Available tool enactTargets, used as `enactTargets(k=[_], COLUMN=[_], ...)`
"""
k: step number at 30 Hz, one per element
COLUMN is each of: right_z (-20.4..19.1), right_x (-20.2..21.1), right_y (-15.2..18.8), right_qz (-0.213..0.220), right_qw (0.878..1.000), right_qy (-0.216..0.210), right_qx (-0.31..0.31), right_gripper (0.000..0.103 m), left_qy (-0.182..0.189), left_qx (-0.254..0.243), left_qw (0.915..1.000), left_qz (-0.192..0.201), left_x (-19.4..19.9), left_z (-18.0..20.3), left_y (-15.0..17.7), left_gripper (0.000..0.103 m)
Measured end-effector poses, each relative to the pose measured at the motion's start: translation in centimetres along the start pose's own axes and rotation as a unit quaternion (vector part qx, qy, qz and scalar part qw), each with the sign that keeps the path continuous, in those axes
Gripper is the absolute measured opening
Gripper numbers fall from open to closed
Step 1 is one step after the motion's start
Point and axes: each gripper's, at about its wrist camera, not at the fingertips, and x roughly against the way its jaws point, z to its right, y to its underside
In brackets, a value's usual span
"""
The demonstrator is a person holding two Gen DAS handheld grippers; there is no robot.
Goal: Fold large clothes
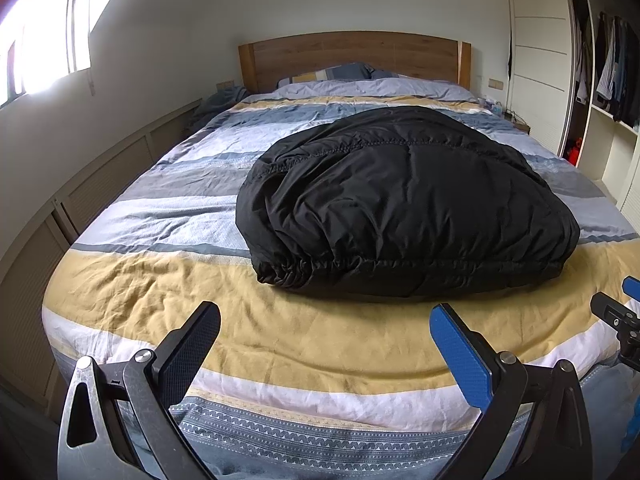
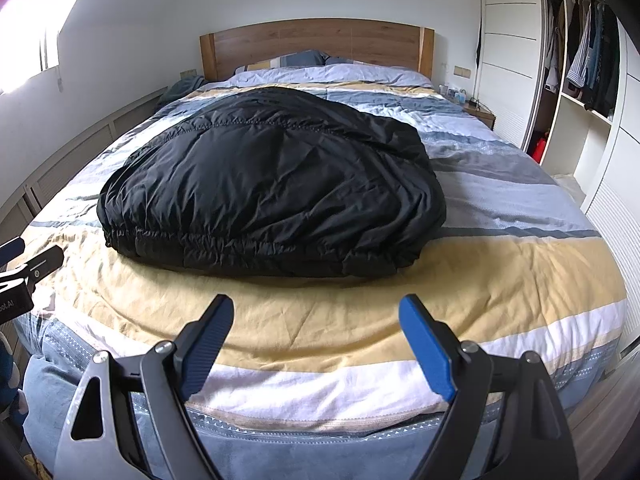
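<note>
striped bed [image 1: 168, 280], black jacket [image 1: 404, 200], both grippers hovering, jaws apart

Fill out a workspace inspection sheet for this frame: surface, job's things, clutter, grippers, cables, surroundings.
Surface: bed with a striped, wrinkled cover.
Job's things: black padded jacket lying bundled mid-bed, elastic hem toward the cameras.
Clutter: pillows at the headboard; nothing else on the cover.
Grippers: left gripper and right gripper open, empty, short of the jacket.
Cables: nothing clearly seen.
Surroundings: wooden headboard, bright window, open wardrobe with hanging clothes.
</note>
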Motion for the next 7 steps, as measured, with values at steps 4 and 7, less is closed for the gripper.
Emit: enactTargets(k=[4, 7], right_z=[0.23, 0.46], right_x=[-0.2, -0.34], right_y=[0.07, 0.09], right_qz=[-0.002, -0.003], right_qw=[1.0, 1.0], right_qy=[0.002, 0.003], right_qx=[-0.001, -0.004], right_gripper=[0.084, 0.084], left_qy=[-0.002, -0.001], left_qx=[-0.001, -0.002], left_qw=[1.0, 1.0], left_qz=[0.002, 0.003], left_x=[0.09, 0.09], left_z=[0.01, -0.04], left_y=[-0.05, -0.08], left_gripper=[0.103, 0.103])
